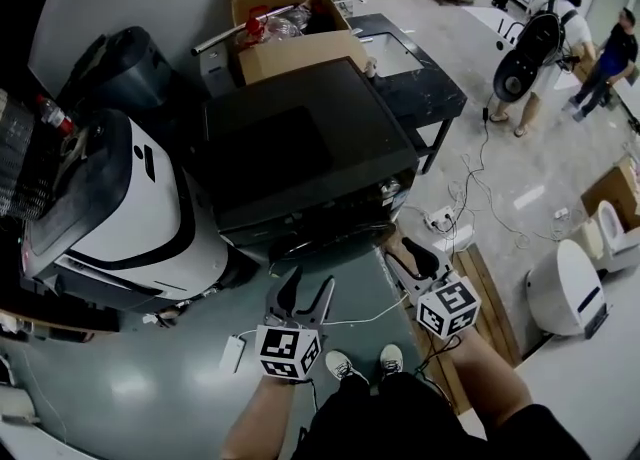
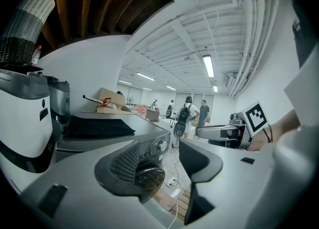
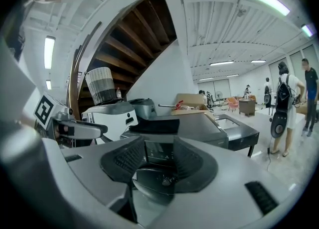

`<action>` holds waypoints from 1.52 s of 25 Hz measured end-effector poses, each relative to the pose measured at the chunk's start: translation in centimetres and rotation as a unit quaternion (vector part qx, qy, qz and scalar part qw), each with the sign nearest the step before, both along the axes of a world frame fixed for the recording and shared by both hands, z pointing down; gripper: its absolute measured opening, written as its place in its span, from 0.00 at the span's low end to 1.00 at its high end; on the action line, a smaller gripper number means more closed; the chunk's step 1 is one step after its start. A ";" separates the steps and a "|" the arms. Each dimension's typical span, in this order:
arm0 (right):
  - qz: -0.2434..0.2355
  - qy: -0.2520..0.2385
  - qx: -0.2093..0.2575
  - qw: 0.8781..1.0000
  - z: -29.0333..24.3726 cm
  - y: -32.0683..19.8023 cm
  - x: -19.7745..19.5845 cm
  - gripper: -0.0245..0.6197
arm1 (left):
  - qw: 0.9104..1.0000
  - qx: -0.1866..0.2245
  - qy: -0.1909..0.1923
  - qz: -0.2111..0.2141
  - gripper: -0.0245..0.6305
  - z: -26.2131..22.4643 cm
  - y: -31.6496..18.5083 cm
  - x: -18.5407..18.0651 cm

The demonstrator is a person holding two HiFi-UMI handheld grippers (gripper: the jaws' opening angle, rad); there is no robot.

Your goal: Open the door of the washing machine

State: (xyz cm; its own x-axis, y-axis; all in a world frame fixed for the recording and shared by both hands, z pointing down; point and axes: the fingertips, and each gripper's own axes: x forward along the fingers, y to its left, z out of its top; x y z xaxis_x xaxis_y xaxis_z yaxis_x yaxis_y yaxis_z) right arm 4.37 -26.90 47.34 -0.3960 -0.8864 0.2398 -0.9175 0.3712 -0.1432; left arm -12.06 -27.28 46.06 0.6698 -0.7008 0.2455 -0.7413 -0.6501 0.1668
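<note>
Facing the person [image 1: 400, 420], closed washing machine [image 1: 300, 143] door [image 2: 150, 179].

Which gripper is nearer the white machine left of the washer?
Left. The left gripper hangs before the front of the washer, just right of the white machine; the right gripper is farther right, by the washer's front right corner.

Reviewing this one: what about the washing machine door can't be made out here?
- Left gripper view: the door is partly covered by the jaws; no handle can be made out.
- Right gripper view: the jaws cover the door's sides and lower part; latched or not is unclear.
- Head view: the washing machine shows mostly its top; the door is hidden below its front edge.
- Control panel print: too small everywhere.
</note>
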 end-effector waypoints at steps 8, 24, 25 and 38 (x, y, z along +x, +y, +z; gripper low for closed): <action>0.001 0.029 -0.020 0.999 3.1 -0.5 -0.9 0.32 | 1.000 -0.014 -0.004 0.002 0.42 3.1 -1.4 -1.6; -0.100 0.073 -0.095 0.988 13.7 -5.5 4.3 0.35 | 0.993 -0.066 -0.015 -0.091 0.42 9.6 -3.2 2.4; -0.110 0.076 -0.099 0.986 14.6 -6.0 4.8 0.35 | 0.992 -0.070 -0.015 -0.100 0.42 10.0 -3.3 3.0; -0.224 0.137 -0.146 0.954 26.1 -12.5 8.0 0.35 | 0.974 -0.107 -0.019 -0.201 0.42 15.9 -4.4 7.5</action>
State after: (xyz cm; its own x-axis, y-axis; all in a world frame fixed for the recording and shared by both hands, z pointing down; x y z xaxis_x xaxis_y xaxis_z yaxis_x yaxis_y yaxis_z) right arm 12.32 -39.41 73.44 -0.6065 -0.5226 0.5992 -0.6939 0.7158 -0.0780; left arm -4.61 -31.64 61.98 0.3394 -0.8346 0.4340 -0.9370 -0.2594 0.2339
